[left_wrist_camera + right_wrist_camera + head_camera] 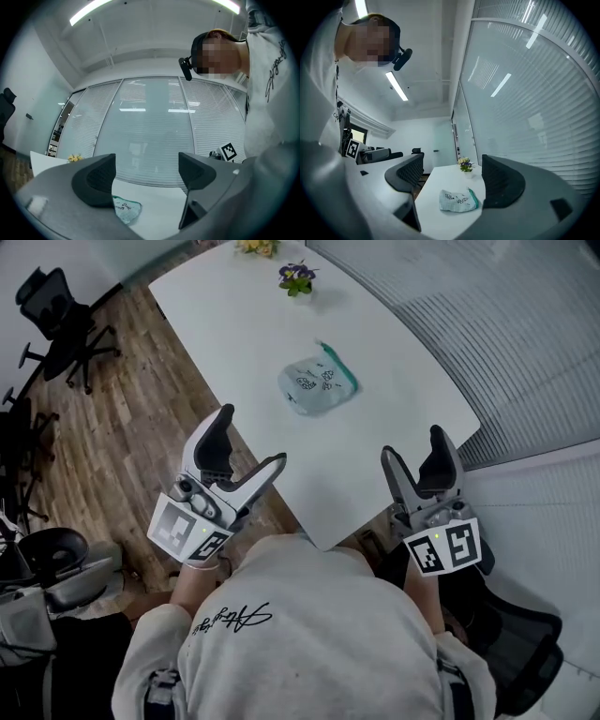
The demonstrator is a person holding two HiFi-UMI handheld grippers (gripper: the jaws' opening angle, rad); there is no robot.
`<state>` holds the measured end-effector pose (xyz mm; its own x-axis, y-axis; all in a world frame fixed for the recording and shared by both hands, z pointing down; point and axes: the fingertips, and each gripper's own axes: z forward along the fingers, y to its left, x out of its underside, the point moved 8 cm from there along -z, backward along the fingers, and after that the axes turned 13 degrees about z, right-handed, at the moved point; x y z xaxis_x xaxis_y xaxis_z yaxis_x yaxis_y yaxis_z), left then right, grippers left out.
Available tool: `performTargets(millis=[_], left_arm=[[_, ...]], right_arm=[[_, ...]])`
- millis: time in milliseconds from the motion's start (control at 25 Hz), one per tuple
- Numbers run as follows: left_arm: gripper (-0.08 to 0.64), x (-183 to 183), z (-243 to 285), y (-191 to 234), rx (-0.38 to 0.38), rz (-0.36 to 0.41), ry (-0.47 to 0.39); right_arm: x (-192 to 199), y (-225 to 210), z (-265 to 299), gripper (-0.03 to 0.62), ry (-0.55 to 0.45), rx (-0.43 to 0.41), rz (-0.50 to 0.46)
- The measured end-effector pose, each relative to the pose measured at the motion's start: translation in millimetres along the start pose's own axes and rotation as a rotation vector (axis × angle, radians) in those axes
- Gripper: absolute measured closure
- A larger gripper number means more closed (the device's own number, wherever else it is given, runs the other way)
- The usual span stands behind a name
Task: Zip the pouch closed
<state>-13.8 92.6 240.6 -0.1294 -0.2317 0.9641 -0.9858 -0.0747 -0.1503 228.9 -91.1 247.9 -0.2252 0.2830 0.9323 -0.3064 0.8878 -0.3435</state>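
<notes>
Teal-edged pouch [319,381] lies well ahead | L gripper [251,439] jaws apart | R gripper [412,444] jaws apart

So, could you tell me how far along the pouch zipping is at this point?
Nothing looks done yet. The pouch lies untouched on the table. Nothing is in hand: the left gripper and right gripper are both open and empty, short of it. Reaching, holding and zipping all remain.

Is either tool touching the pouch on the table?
No, the left tool and right tool hang open, well short of the pouch.
</notes>
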Motion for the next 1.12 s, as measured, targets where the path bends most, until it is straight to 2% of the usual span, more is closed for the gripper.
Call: performTargets(millis=[280, 480, 680, 920, 1120], left_arm=[[0.160, 18, 22, 9, 0.003, -0.025, 0.041], [0.160, 33, 34, 22, 0.031, -0.033, 0.062], [0.160, 54, 51, 47, 0.147, -0.048, 0.098], [0.160, 78, 79, 104, 0.271, -0.076, 0.116], [0.164, 97, 116, 140, 0.379, -0.078, 0.122]], right_arm=[[6, -26, 14, 0.218, 0.025, 0.020, 0.034], [15, -28, 24, 0.218, 0.059, 0.063, -0.049], [30, -21, 38, 0.218, 0.078, 0.135, -0.090], [40, -16, 71, 0.218, 0.002, 0.243, 0.003], [42, -10, 87, 0.218, -0.029, 0.345, -0.003]])
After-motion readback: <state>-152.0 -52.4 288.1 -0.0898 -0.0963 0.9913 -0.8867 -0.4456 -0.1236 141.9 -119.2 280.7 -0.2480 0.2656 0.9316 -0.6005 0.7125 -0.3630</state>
